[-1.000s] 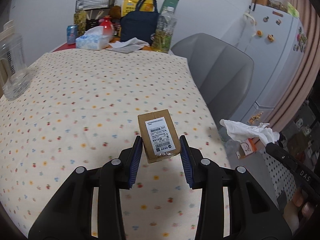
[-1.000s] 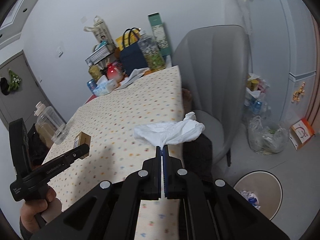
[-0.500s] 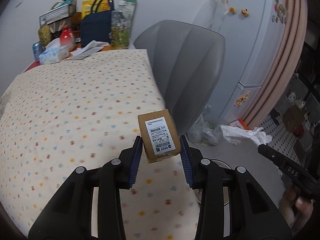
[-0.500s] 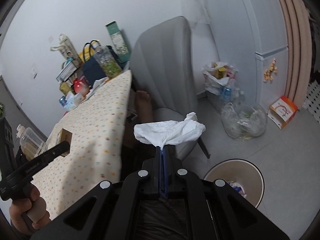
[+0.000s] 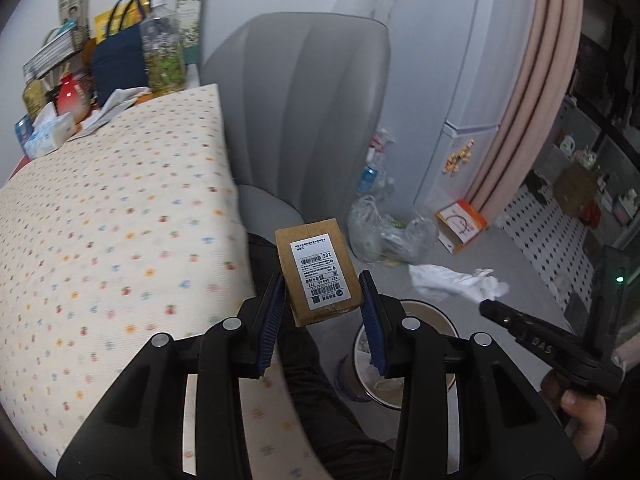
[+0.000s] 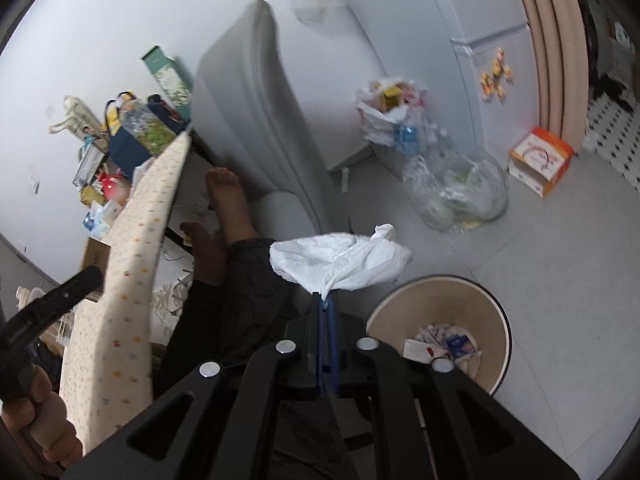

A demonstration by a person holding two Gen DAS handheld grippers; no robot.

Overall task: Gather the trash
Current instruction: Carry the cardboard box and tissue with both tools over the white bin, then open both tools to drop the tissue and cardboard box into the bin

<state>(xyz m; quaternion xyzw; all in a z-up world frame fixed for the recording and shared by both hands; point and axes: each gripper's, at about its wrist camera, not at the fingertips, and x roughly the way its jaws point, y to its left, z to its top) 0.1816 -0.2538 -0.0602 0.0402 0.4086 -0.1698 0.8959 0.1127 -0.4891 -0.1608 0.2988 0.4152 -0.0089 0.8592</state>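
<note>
Cardboard box [image 5: 320, 270] clamped in left gripper [image 5: 323, 292]; right gripper [image 6: 325, 303] pinching tissue [image 6: 340, 260] beside bin [image 6: 440, 320].

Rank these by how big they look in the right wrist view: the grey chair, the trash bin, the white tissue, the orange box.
1. grey chair
2. trash bin
3. white tissue, near the lens, so it looks bigger than it is
4. orange box

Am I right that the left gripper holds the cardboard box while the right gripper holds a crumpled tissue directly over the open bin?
Not quite: in the right wrist view the tissue in the right gripper hangs beside the bin, over the person's lap. The left gripper does hold the box.
</note>
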